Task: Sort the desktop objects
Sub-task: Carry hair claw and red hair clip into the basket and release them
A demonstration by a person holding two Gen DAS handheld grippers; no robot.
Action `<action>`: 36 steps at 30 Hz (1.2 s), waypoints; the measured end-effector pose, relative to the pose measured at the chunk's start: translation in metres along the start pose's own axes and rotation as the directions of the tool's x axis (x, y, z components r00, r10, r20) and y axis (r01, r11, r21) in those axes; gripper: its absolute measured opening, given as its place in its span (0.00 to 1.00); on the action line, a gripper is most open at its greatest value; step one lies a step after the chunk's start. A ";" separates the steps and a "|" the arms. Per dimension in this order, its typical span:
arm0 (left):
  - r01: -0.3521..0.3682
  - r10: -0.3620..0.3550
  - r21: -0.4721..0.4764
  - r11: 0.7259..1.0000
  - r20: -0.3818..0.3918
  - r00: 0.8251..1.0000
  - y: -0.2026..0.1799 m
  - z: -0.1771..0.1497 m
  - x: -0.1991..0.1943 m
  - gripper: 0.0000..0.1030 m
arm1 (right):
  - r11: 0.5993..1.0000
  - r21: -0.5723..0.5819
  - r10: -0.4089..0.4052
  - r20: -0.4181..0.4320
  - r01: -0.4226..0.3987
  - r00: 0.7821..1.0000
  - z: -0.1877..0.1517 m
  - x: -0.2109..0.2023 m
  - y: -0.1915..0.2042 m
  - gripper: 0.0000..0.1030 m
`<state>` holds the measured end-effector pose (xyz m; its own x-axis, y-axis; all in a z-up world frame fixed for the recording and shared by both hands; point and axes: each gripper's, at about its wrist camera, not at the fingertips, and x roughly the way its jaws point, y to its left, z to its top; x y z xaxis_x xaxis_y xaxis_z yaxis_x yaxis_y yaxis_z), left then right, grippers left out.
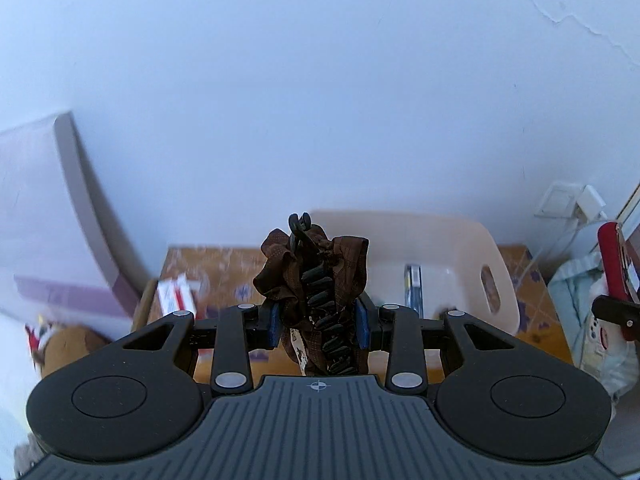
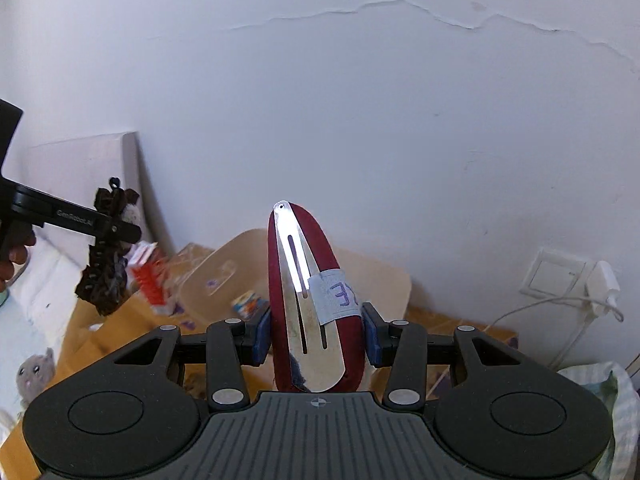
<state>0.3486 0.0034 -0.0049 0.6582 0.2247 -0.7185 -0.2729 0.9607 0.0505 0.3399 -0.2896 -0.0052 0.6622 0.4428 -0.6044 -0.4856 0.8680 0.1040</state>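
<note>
Clamped between the blue pads of the left gripper (image 1: 319,320), in the left wrist view, is a brown fabric hair clip (image 1: 316,284) with black teeth, held upright above the table (image 1: 224,272). Behind it a beige basket (image 1: 460,248) is seen on the yellow patterned tabletop, with a small dark object inside that cannot be made out. A red-and-white box (image 1: 176,296) lies to the left, near a leaning white board (image 1: 36,184). A socket (image 1: 560,200) is set in the wall at right.

Pinched by the right gripper (image 2: 316,336), in the right wrist view, is a dark red snap clip (image 2: 316,300), its metal face turned to the camera and a paper label stuck on it. It is held over the basket (image 2: 384,280). At far left the left gripper (image 2: 108,228) is seen shut on the hair clip (image 2: 106,272), a hand (image 2: 14,252) behind it. A grey plush toy (image 2: 34,372) lies at lower left.
</note>
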 end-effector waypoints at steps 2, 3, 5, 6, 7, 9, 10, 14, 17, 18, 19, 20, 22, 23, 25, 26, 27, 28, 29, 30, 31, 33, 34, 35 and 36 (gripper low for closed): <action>0.007 -0.007 0.004 1.000 0.006 1.000 -0.002 0.012 0.010 0.34 | 1.000 0.019 -0.019 0.001 0.019 1.000 0.007 0.009 -0.007 0.41; 0.011 -0.011 0.005 1.000 0.010 1.000 -0.003 0.017 0.015 0.34 | 0.999 0.028 -0.027 0.002 0.027 1.000 0.009 0.014 -0.010 0.41; 0.025 -0.026 0.012 1.000 0.012 1.000 -0.006 0.026 0.027 0.34 | 0.998 0.045 -0.040 0.007 0.040 0.999 0.015 0.023 -0.013 0.41; 0.030 -0.030 0.017 0.999 0.011 0.999 -0.007 0.030 0.033 0.34 | 0.998 0.048 -0.045 0.007 0.045 0.999 0.017 0.028 -0.013 0.41; 0.034 -0.034 0.022 0.999 0.008 0.999 -0.009 0.033 0.039 0.34 | 0.998 0.049 -0.051 0.005 0.050 0.999 0.019 0.034 -0.013 0.41; 0.041 -0.041 0.029 0.999 -0.001 0.999 -0.013 0.039 0.056 0.34 | 0.997 0.050 -0.054 -0.006 0.055 0.999 0.023 0.048 -0.013 0.41; 0.046 -0.046 0.031 0.998 -0.007 0.999 -0.014 0.041 0.066 0.34 | 0.997 0.048 -0.055 -0.012 0.055 0.998 0.024 0.056 -0.012 0.41; 0.061 -0.060 0.039 0.997 -0.040 0.997 -0.021 0.043 0.105 0.34 | 0.998 0.034 -0.055 -0.050 0.056 0.997 0.024 0.094 -0.005 0.41; 0.065 -0.062 0.038 0.997 -0.075 0.995 -0.024 0.039 0.133 0.34 | 0.998 0.030 -0.053 -0.094 0.056 0.994 0.020 0.126 0.001 0.41; 0.065 -0.061 0.037 0.997 -0.091 0.994 -0.025 0.036 0.143 0.34 | 0.998 0.030 -0.053 -0.108 0.056 0.993 0.016 0.135 0.003 0.41; 0.066 -0.061 0.040 0.997 -0.102 0.993 -0.026 0.034 0.151 0.34 | 0.998 0.032 -0.054 -0.123 0.058 0.991 0.014 0.145 0.005 0.41; 0.065 -0.059 0.045 0.997 -0.114 0.992 -0.028 0.032 0.159 0.34 | 0.998 0.034 -0.057 -0.136 0.062 0.989 0.012 0.154 0.007 0.41; 0.064 -0.056 0.055 0.996 -0.138 0.989 -0.030 0.026 0.174 0.34 | 0.997 0.040 -0.063 -0.158 0.070 0.985 0.008 0.170 0.010 0.41; 0.066 -0.057 0.057 0.996 -0.148 0.987 -0.031 0.024 0.180 0.34 | 0.996 0.043 -0.066 -0.168 0.074 0.984 0.005 0.177 0.011 0.41; 0.070 -0.058 0.066 0.995 -0.170 0.984 -0.033 0.015 0.190 0.34 | 0.995 0.044 -0.076 -0.188 0.086 0.979 0.004 0.191 0.012 0.41; 0.071 -0.058 0.073 0.995 -0.178 0.982 -0.032 0.012 0.192 0.34 | 0.995 0.039 -0.082 -0.197 0.092 0.977 0.002 0.197 0.013 0.41; 0.071 -0.055 0.085 0.994 -0.187 0.981 -0.033 0.009 0.198 0.34 | 0.995 0.031 -0.090 -0.207 0.098 0.974 0.000 0.202 0.014 0.41; 0.072 -0.053 0.093 0.993 -0.193 0.980 -0.034 0.007 0.202 0.34 | 0.994 0.022 -0.097 -0.216 0.104 0.972 -0.003 0.206 0.017 0.41; 0.074 -0.053 0.099 0.992 -0.201 0.978 -0.033 0.007 0.207 0.34 | 0.994 0.013 -0.102 -0.226 0.108 0.969 -0.006 0.209 0.019 0.41; 0.077 -0.054 0.100 0.992 -0.210 0.976 -0.033 0.005 0.211 0.34 | 0.994 0.006 -0.105 -0.236 0.109 0.966 -0.008 0.213 0.020 0.41; 0.080 -0.057 0.098 0.992 -0.216 0.975 -0.033 0.001 0.212 0.35 | 0.994 -0.001 -0.110 -0.247 0.113 0.963 -0.010 0.218 0.021 0.41; 0.083 -0.059 0.094 0.992 -0.235 0.970 -0.034 -0.005 0.220 0.35 | 0.993 -0.013 -0.116 -0.266 0.117 0.957 -0.014 0.224 0.023 0.41; 0.082 -0.056 0.097 0.992 -0.243 0.968 -0.035 -0.007 0.223 0.36 | 0.994 -0.012 -0.112 -0.276 0.113 0.955 -0.016 0.227 0.024 0.41; 0.077 -0.050 0.101 0.992 -0.251 0.967 -0.036 -0.009 0.227 0.36 | 0.994 -0.012 -0.110 -0.284 0.111 0.953 -0.019 0.229 0.027 0.41; 0.074 -0.045 0.105 0.992 -0.254 0.966 -0.037 -0.011 0.229 0.36 | 0.993 -0.016 -0.113 -0.291 0.114 0.950 -0.021 0.231 0.029 0.41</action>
<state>0.5021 0.0180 -0.1787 0.4695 0.1328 -0.8729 -0.1484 0.9864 0.0702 0.4665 -0.1672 -0.1584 0.5185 0.2571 -0.8155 -0.4163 0.9090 0.0219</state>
